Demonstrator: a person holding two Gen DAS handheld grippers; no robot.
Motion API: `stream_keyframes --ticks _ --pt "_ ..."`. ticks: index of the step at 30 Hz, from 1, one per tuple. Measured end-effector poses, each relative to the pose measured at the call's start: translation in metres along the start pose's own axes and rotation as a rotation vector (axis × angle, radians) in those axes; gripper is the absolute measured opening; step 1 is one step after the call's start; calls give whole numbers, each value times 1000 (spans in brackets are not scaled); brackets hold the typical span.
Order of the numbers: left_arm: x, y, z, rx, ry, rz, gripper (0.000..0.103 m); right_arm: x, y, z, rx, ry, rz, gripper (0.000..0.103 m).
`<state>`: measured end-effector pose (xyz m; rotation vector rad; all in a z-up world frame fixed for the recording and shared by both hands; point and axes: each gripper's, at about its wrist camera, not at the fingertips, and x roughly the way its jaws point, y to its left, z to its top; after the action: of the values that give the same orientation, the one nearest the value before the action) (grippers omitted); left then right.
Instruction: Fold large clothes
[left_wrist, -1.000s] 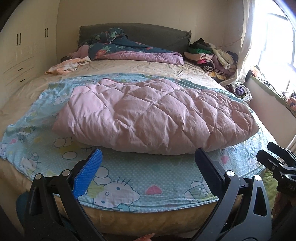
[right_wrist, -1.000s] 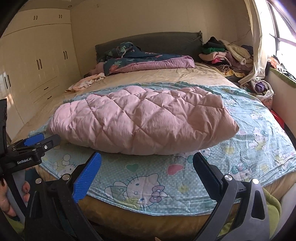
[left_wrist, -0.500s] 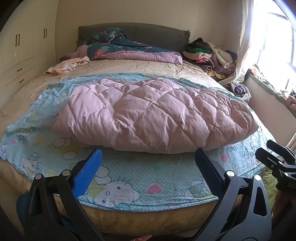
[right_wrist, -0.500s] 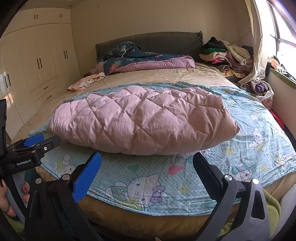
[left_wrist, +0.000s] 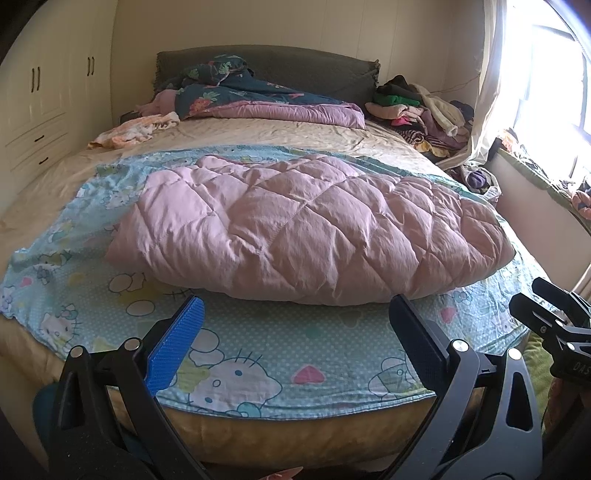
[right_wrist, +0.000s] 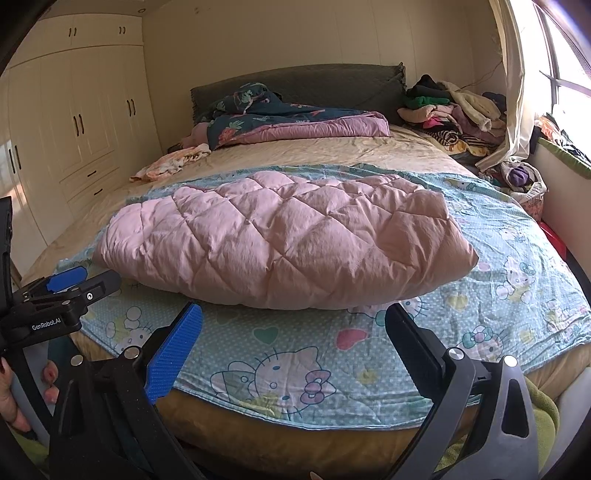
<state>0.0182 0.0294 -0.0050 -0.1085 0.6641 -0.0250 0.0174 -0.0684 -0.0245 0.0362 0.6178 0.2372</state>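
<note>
bedroom, foot of the bed (left_wrist: 258, 439): a pink quilted puffer garment (left_wrist: 314, 229) lies folded flat across a blue hello kitty sheet (left_wrist: 258, 354).

both grippers hover short of the mattress edge, apart from the fabric; the left gripper (left_wrist: 295, 325) and the right gripper (right_wrist: 293, 325) each have their jaws spread wide with nothing between them. the garment sits mid-bed, its near hem just beyond both sets of fingers. it looks padded, soft and light, likely springy, so a fold would probably puff back unless pressed down. the smooth shell may slide on the sheet, and a deep bite could catch the sheet too. best hold, by my reading, is the near hem toward its two ends, pinching through both layers at a stitched seam rather than a puffed cell.
</note>
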Motion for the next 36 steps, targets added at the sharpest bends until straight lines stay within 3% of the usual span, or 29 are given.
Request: stream_keyframes --ticks 36 --pt "-4 4 2 -9 0 19 94 -3 1 1 -8 -7 -13 99"
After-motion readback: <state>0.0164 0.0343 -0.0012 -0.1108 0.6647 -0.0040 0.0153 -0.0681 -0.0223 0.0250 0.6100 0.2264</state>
